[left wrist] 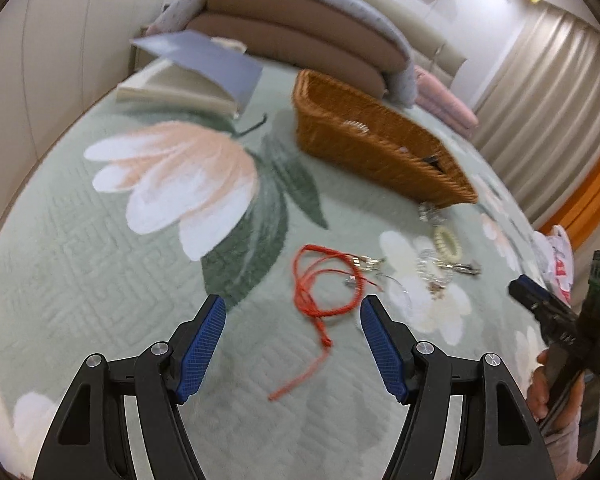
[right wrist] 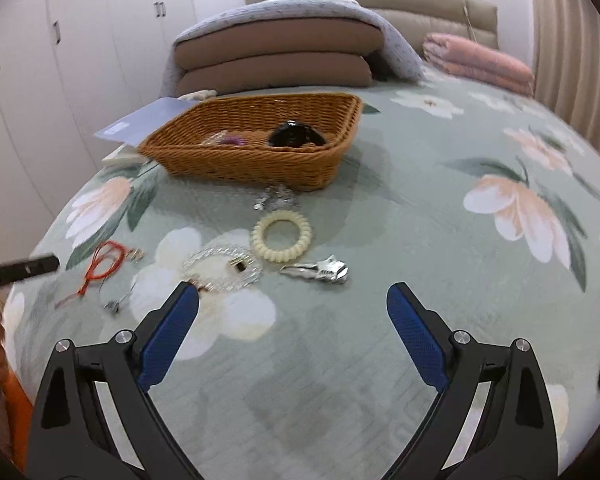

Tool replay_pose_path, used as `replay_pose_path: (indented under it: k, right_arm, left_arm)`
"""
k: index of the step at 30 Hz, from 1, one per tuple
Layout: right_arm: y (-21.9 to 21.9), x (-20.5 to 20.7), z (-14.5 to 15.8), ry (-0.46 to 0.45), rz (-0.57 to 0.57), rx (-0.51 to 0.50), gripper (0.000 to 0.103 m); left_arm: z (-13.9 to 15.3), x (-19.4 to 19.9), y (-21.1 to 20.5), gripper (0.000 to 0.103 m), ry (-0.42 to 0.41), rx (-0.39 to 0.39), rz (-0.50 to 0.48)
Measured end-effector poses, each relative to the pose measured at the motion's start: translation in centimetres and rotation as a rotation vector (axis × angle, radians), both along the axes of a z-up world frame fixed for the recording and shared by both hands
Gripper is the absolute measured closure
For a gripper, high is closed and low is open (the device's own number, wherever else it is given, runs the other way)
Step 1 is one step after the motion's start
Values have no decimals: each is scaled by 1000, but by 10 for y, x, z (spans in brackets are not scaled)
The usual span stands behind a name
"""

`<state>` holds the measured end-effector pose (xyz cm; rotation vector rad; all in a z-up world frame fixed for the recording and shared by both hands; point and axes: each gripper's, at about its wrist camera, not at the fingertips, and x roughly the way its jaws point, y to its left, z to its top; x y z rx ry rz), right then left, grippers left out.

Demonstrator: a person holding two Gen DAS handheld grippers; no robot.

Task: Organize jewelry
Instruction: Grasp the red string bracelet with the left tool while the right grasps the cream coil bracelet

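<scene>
Both grippers, left gripper (left wrist: 292, 312) and right gripper (right wrist: 293, 298), hold their fingers wide apart, grasping nothing. Red cord (left wrist: 320, 284), cream ring (right wrist: 281, 236) and silver clip (right wrist: 318, 271) lie on the bed (right wrist: 380, 240) near the basket (right wrist: 252, 156).

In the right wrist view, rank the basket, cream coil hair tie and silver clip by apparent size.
1. Basket
2. Hair tie
3. Silver clip, a close call with the tie.

From my right gripper (right wrist: 292, 296), the basket (right wrist: 256, 160) sits at 12 o'clock on the bedspread (right wrist: 380, 240). The coil ring (right wrist: 281, 236) lies before it; the clear bracelet (right wrist: 222, 266) at 11, the cord (right wrist: 104, 262) at 10, the clip (right wrist: 316, 271) at 1.
</scene>
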<state>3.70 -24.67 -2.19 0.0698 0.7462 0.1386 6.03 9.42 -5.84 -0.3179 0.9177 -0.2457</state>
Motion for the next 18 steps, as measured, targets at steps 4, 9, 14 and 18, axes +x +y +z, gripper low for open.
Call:
replay_pose_path:
  k: [4, 9, 14, 18]
  right_arm:
    - [-14, 44, -8, 77, 9, 60, 33]
    - [-4, 97, -26, 166, 44, 29, 47]
    - [24, 124, -40, 171, 63, -102, 58]
    - [38, 134, -41, 156, 76, -141, 71]
  left_arm:
    - [-9, 24, 0, 37, 44, 12, 10]
    - [-12, 39, -7, 37, 44, 69, -45]
    - [-14, 48, -19, 52, 45, 155, -94]
    - [-17, 45, -38, 53, 27, 226, -162]
